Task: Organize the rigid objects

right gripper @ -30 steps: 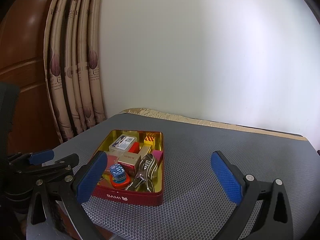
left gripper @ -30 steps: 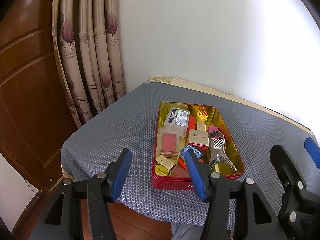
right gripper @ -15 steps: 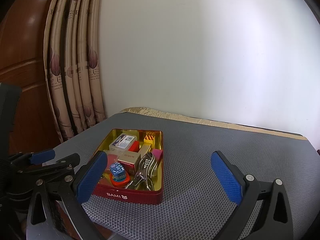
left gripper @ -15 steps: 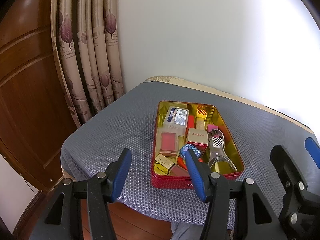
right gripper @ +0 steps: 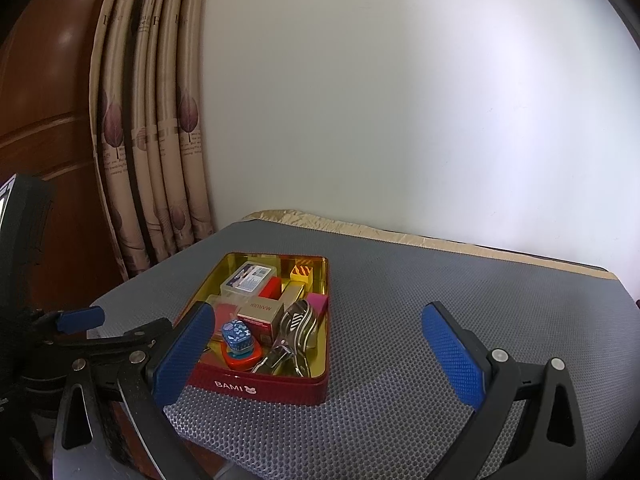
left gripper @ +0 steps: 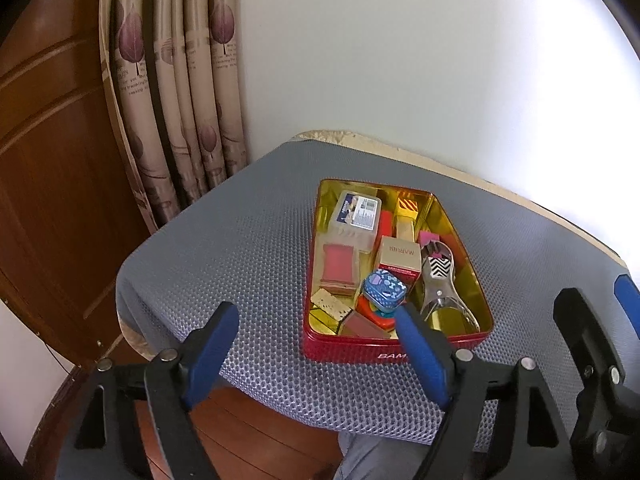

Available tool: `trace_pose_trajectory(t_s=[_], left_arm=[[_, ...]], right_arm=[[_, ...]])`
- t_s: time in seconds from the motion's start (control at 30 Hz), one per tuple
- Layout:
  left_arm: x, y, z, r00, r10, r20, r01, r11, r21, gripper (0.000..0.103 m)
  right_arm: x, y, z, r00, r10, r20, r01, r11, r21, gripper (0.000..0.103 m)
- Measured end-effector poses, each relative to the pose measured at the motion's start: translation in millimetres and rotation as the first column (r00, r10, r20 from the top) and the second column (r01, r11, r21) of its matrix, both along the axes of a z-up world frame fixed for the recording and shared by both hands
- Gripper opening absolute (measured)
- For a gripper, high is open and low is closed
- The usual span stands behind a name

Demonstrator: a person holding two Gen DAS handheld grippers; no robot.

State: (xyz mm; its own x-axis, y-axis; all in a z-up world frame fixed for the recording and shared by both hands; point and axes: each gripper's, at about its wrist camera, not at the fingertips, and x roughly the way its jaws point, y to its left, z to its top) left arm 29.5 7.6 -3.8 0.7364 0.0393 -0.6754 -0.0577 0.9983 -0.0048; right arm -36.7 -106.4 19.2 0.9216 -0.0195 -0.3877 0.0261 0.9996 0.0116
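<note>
Nearest, left gripper (left gripper: 314,344) spread wide, blue pads gripping nothing, hovering over the near left edge of the grey mesh mat (left gripper: 240,248). Beside it, right gripper (right gripper: 320,348) also spread wide and empty-handed, left pad just in front of the tin's near corner, right pad over bare mat.

Just beyond, red tin (right gripper: 280,388) marked BAMI, gold-lined, lidless, resting flat on the mat. Packed inside: blue patterned cube (left gripper: 384,290) perched on an orange piece (right gripper: 240,360) at the near end; metal clippers (left gripper: 440,284) with a zigzag handle along the right side; gold MARUBI box (left gripper: 400,258) mid-tin; flat red-faced card packet (left gripper: 338,266) to the left; clear plastic case (left gripper: 356,216) toward the far end; small striped yellow block (left gripper: 408,206) in the far corner, possibly a toy piece, too small to tell.

Farther off, leaf-print curtain (left gripper: 176,92) and white wall (right gripper: 400,100).
</note>
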Motion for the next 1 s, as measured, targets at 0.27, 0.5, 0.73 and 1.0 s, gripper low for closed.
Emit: trace_pose_trajectory(t_s=[0.27,0.5,0.73,1.0], left_arm=[[-1.0,-2.9,3.0,1.0,0.005,0.026,-0.006,0.999,0.037,0.083],[-2.1,-3.2,5.2,0.999,0.007,0.038,-0.009,0.999,0.049,0.083],[-0.2,-3.1,4.4,1.0,0.001,0.027,-0.002,0.999,0.043,0.083],[-2.9,-4.3,5.2,0.998,0.003,0.062,-0.007,0.998,0.058,0.083]], right_arm=[[1.0,-5.3,-0.7,1.0,0.002,-0.006,-0.002,1.0,0.006,0.103],[2.2,-7.3,-0.2,1.0,0.008,-0.006,-0.008,1.0,0.005,0.103],[1.4,-6.8,0.2,1.0,0.008,-0.01,-0.008,1.0,0.003,0.103],[1.2,-7.6,0.7,1.0,0.012,-0.01,-0.012,1.0,0.004,0.103]])
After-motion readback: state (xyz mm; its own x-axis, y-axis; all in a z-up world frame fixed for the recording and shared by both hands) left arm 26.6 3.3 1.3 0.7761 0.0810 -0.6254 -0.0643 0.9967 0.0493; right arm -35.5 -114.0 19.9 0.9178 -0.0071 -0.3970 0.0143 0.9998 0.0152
